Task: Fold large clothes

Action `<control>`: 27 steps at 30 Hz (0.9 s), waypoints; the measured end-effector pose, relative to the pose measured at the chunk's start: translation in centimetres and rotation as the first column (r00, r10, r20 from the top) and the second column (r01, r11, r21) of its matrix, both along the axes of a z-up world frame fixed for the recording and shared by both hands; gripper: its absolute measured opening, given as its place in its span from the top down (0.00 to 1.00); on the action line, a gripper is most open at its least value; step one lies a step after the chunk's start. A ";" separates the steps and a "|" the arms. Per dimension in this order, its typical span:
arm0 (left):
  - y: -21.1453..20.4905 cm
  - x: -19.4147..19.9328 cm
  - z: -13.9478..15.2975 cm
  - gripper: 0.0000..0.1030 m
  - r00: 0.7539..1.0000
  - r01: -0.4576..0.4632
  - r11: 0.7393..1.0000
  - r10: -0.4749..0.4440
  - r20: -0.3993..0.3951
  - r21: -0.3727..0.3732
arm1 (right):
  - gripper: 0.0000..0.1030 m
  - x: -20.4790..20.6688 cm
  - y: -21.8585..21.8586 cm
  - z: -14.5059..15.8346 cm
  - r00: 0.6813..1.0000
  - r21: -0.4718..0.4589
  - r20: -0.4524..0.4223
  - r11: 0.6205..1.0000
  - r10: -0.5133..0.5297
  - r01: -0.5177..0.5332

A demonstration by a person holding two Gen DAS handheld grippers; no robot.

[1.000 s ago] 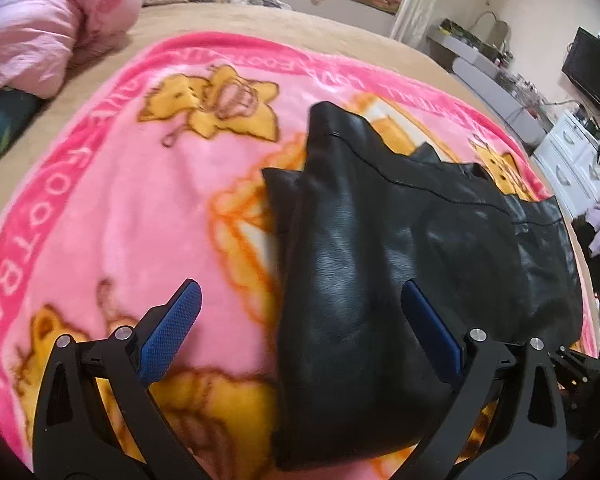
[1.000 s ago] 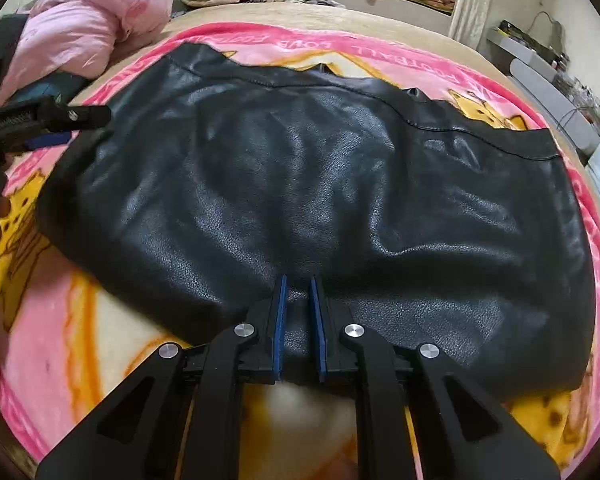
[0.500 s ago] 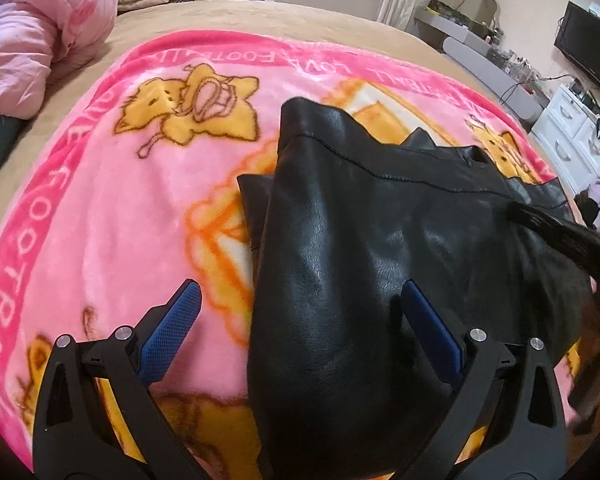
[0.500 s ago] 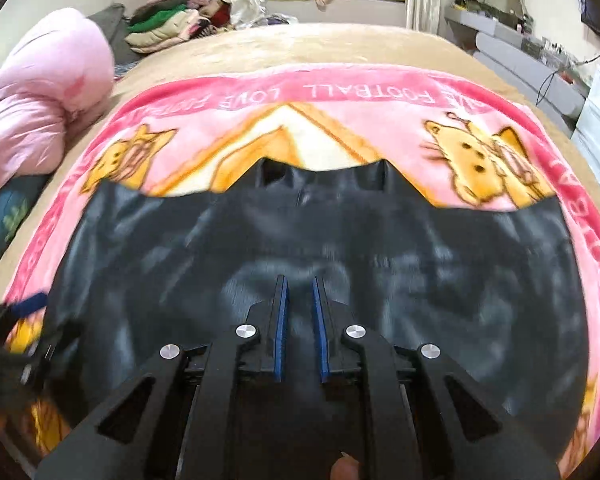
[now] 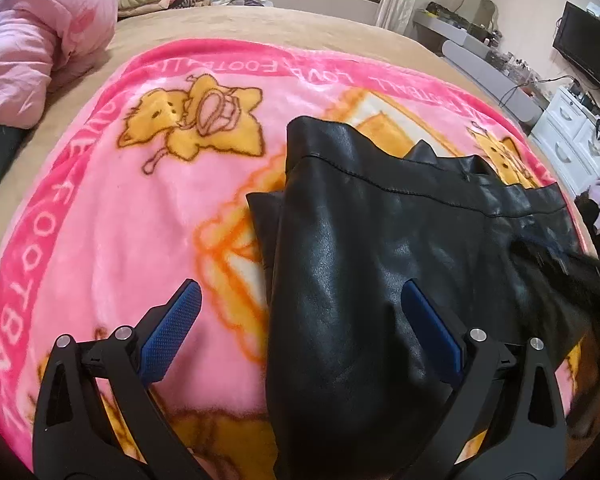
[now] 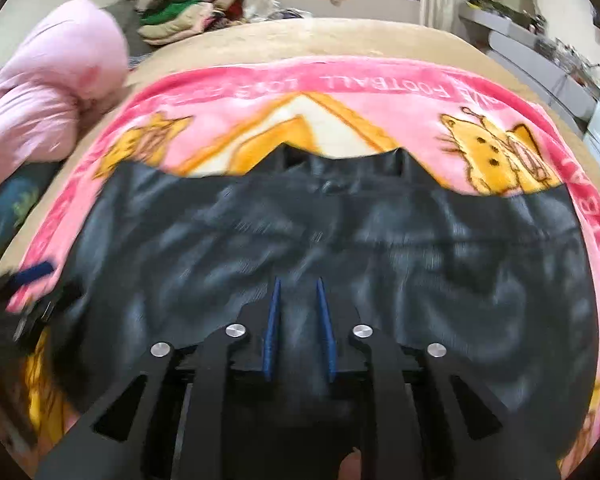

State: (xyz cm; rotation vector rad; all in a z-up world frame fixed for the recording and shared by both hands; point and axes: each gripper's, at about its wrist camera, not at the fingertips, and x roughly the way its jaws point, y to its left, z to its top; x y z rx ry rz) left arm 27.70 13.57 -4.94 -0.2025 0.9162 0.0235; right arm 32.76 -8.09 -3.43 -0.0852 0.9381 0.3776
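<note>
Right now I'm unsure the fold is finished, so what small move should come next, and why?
Probably bring the left tongs down onto the near left edge of the black leather garment and pinch it. They are wide open straddling that edge, gripping nothing, while the right tongs appear nearly closed over the garment's middle, on the pink blanket.

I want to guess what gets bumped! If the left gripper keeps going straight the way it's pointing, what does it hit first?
Probably the black leather garment. The left gripper is open, and the garment's near end lies right between its fingers, on the pink blanket. How high the gripper is above it is unclear.
</note>
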 end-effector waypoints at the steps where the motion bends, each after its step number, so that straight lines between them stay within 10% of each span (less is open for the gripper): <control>1: 0.0 0.0 0.0 0.09 1.000 -0.002 1.000 0.002 0.000 0.001 | 0.82 -1.0 -0.2 0.0 1.000 -0.005 0.007 1.000 0.002 -0.001; 8: 0.0 0.0 0.1 0.09 1.000 -0.001 1.000 0.000 0.007 0.002 | 0.82 -3.1 -1.1 -3.4 0.999 0.011 -0.045 1.000 -0.021 0.021; 14: 0.3 0.6 -0.6 0.09 1.000 0.001 1.000 -0.001 -0.005 0.014 | 0.41 -7.9 1.3 -0.1 0.986 0.005 0.104 0.991 0.133 -0.134; 27: 2.9 0.7 0.0 0.09 0.998 -0.053 0.999 0.053 -0.023 -0.008 | 0.19 -15.9 11.8 -3.5 0.834 -0.338 0.210 0.838 0.511 -0.429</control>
